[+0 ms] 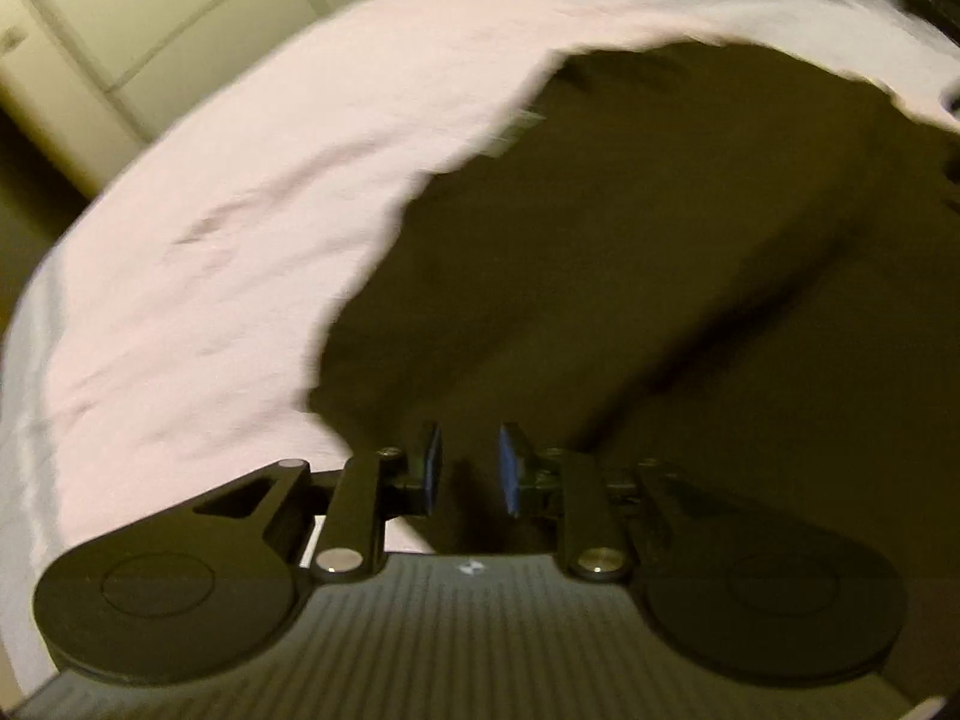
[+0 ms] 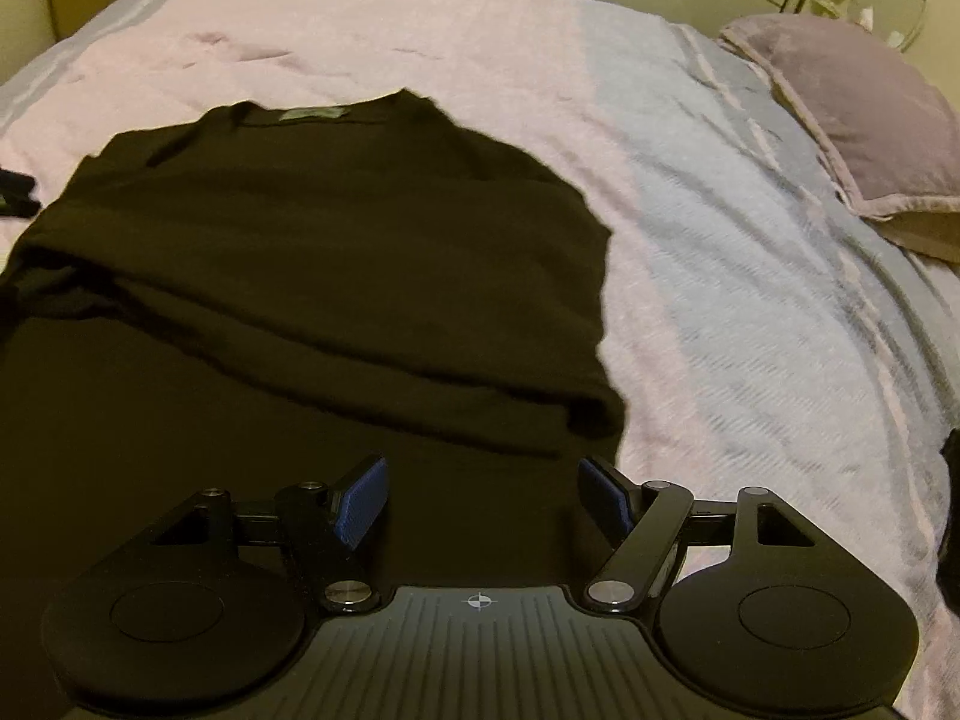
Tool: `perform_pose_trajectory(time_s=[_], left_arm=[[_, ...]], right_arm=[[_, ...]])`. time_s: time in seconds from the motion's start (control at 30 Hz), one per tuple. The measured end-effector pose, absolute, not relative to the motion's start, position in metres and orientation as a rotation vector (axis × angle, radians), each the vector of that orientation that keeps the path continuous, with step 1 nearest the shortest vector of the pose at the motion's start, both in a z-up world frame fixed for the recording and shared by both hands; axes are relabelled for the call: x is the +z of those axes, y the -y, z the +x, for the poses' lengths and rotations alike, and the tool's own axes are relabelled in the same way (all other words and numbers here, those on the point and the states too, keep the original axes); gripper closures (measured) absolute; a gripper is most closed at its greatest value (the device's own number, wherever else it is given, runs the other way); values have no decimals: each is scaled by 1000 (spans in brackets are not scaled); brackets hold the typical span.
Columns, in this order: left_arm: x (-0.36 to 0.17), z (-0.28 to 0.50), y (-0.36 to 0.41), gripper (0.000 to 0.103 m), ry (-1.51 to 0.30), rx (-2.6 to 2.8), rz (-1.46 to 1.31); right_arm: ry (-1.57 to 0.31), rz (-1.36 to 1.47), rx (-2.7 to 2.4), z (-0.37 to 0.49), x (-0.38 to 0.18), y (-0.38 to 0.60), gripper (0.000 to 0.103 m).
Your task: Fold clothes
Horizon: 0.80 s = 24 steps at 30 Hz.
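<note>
A black T-shirt (image 2: 336, 252) lies flat on the bed with its collar and label at the far end and a fold running across its middle. It fills the right half of the blurred left wrist view (image 1: 630, 252). My right gripper (image 2: 480, 501) is open wide and empty, hovering over the shirt's near edge. My left gripper (image 1: 471, 468) is open by a narrow gap with nothing between the blue pads, over the shirt's left edge.
The bed is covered with a pink and pale blue bedspread (image 2: 690, 228). A mauve pillow (image 2: 864, 120) lies at the far right. White cupboard doors (image 1: 138, 18) stand beyond the bed. A dark object (image 2: 15, 192) pokes in at the left edge.
</note>
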<state>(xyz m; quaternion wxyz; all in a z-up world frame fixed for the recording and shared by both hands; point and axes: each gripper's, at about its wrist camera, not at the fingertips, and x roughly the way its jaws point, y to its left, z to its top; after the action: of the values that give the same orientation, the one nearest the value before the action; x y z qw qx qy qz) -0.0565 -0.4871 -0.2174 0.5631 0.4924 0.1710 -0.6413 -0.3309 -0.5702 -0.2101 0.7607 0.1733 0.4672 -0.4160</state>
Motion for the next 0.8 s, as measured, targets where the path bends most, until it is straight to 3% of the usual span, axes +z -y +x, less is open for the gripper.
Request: perform_pose_trajectory(time_s=[0.1, 0.4, 0.47, 0.67, 0.8], left_arm=[[-238, -55, 486, 85, -524, -1486, 1239], [-177, -36, 425, 85, -543, -1445, 1150], [-162, -36, 405, 72, -570, -1412, 1116], [-138, -58, 343, 56, -681, -1341, 1045], [-126, -81, 304, 37, -761, -1312, 1007]], right_arm=[[-1033, 377, -911, -329, -206, 554, 30], [-984, 480, -1068, -361, -160, 500, 30], [-962, 510, -1072, -363, -145, 490, 30], [-968, 580, -990, -366, -114, 471, 29], [-979, 583, -953, -374, -99, 457, 18]])
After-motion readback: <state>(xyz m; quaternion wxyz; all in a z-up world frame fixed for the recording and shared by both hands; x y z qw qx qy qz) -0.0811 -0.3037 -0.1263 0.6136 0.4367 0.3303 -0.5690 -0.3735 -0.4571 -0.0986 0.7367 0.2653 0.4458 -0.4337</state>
